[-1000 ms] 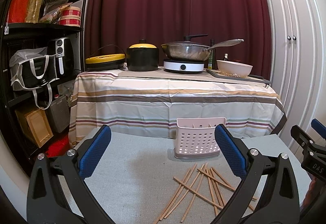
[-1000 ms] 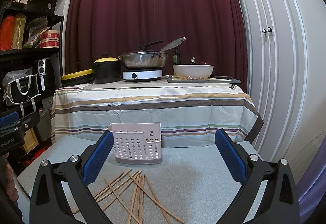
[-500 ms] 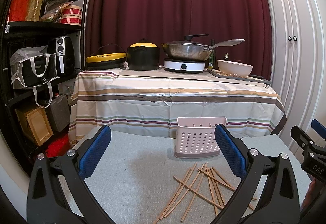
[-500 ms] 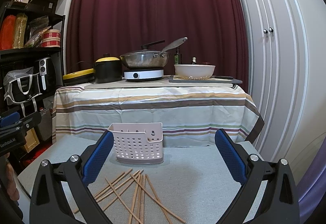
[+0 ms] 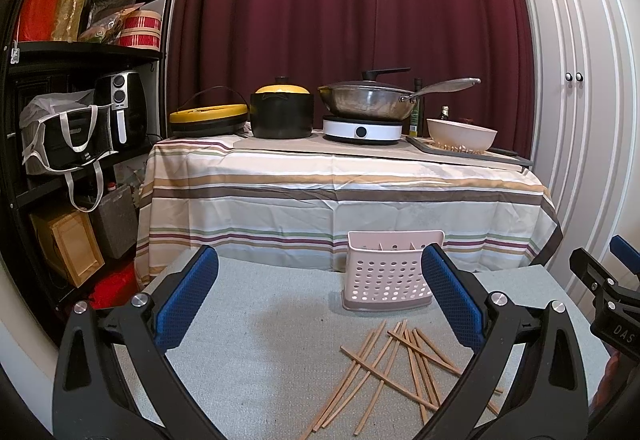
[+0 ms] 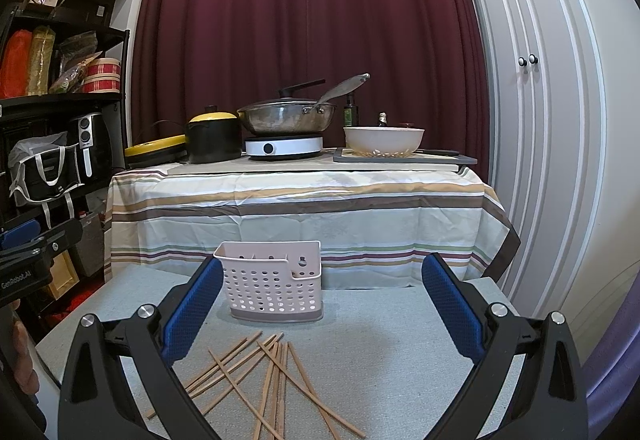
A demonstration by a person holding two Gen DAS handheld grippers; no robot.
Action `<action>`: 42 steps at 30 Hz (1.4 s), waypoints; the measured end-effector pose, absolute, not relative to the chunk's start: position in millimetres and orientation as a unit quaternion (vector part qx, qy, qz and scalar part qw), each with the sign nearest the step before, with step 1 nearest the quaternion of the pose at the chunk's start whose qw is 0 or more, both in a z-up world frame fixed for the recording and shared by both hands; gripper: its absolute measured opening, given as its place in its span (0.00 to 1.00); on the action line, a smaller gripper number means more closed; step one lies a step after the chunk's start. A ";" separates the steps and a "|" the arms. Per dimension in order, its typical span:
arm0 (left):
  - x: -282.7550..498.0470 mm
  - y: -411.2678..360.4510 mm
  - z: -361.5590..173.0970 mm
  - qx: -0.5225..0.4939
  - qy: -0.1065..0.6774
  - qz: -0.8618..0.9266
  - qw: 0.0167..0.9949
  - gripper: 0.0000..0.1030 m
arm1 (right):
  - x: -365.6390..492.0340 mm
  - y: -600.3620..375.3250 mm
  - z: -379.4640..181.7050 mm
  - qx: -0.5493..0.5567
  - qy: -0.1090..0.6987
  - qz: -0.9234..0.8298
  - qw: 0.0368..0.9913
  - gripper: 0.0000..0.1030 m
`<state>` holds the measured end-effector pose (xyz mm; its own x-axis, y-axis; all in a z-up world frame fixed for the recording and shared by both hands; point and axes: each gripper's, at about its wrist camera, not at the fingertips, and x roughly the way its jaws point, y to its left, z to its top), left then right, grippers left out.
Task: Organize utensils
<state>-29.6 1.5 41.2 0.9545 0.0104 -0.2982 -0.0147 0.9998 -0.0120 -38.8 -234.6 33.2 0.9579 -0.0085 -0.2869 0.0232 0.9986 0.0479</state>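
Several wooden chopsticks lie scattered on the grey table top, just in front of a pale pink perforated utensil basket. In the right wrist view the chopsticks and basket sit left of centre. My left gripper is open and empty, held above the table, left of the chopsticks. My right gripper is open and empty, held above the table, right of the chopsticks. The right gripper also shows at the left wrist view's right edge.
Behind the grey table stands a table with a striped cloth carrying a black pot, a wok on a hob and a white bowl. A black shelf rack stands left, white cupboard doors right.
Both views have shifted only slightly; the grippers stay open and the chopsticks and basket have not moved.
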 end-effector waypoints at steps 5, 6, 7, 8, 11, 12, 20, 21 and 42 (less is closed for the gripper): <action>-29.5 1.5 41.0 -0.007 0.151 0.006 0.988 0.96 | -39.0 -234.2 33.1 0.026 0.145 -0.008 0.989 0.94; -29.5 1.8 41.0 -0.007 0.151 0.006 0.988 0.96 | -38.9 -233.8 33.1 0.025 0.145 -0.008 0.989 0.94; -29.7 2.1 41.1 -0.007 0.151 0.006 0.988 0.96 | -38.9 -233.6 33.1 0.025 0.146 -0.008 0.989 0.94; -29.5 2.0 41.1 -0.008 0.151 0.006 0.989 0.96 | -39.4 -233.5 33.0 0.025 0.145 -0.008 0.989 0.94; -29.5 2.1 41.1 -0.008 0.151 0.006 0.988 0.96 | -40.3 -232.0 32.8 0.025 0.145 -0.007 0.989 0.94; -29.5 2.2 41.0 -0.008 0.152 0.005 0.988 0.96 | -40.5 -231.0 32.7 0.025 0.145 -0.007 0.989 0.94; -25.8 3.2 29.7 -0.007 0.160 0.003 0.987 0.96 | -38.3 -223.0 25.5 0.024 0.154 0.005 0.988 0.94; -23.3 4.0 24.7 -0.008 0.163 0.003 0.987 0.96 | -37.1 -223.7 22.3 0.025 0.155 0.011 0.988 0.94; 16.9 28.1 -124.1 -0.002 0.306 0.010 0.952 0.83 | -15.3 -211.7 -130.8 -0.006 0.282 0.123 0.952 0.50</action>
<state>16.9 28.1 -124.1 0.8124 0.0188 -0.5827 -0.0210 0.9998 0.0031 -15.3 -211.7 -130.8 0.8110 0.2315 -0.5372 -0.2383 0.9695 0.0581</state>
